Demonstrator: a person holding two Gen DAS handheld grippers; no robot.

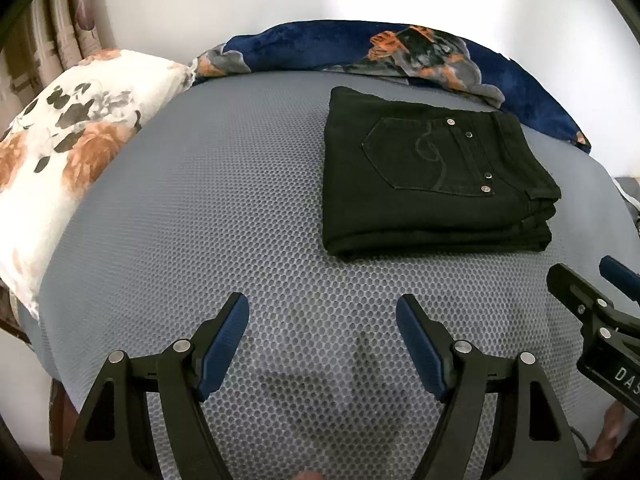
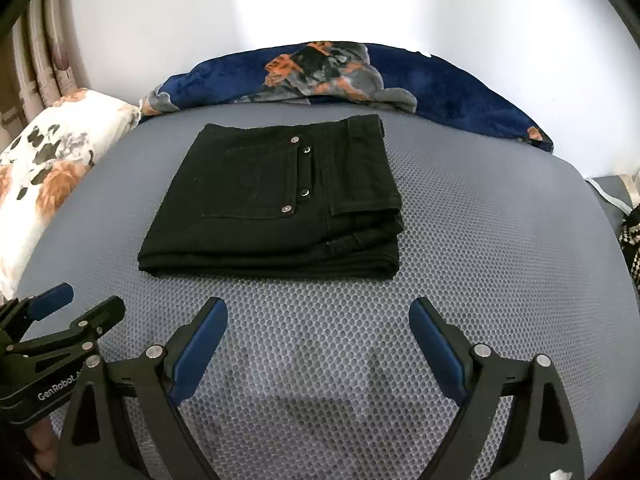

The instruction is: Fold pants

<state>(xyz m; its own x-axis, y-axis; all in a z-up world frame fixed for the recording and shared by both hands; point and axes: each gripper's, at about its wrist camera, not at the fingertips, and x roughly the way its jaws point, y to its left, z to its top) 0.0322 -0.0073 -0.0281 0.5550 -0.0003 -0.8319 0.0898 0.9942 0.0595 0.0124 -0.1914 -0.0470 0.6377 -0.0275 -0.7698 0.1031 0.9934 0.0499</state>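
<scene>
Pants [image 2: 276,200], black, lie folded into a compact stack on the grey honeycomb-textured mattress cover [image 2: 480,280]. Back pocket faces up, four metal rivets visible along its edge; waistband lies toward the right side of the stack, layered fold edges show at the near and right sides. In the left wrist view the same stack [image 1: 432,176] sits right of centre and beyond the fingertips.

Left gripper [image 1: 322,340]: jaws stand wide apart, blue pads facing each other, nothing between them but bare cover. It hovers over the cover on the near side of the pants, apart from the fabric. Its shadow falls on the cover just below.

Right gripper [image 2: 318,340]: jaws spread wide, nothing gripped, only cover seen between the blue pads. It hangs directly in front of the near fold edge of the pants, not touching it.

Each gripper shows at the edge of the other's view: right one at the lower right of the left view, left one at the lower left of the right view.

Floral pillow [image 1: 60,152] lies at the left edge of the bed. Dark blue blanket [image 2: 440,92] with orange and grey print is bunched along the far side against the white wall [image 2: 160,20]. Curtain [image 1: 60,20] hangs at the upper left.
</scene>
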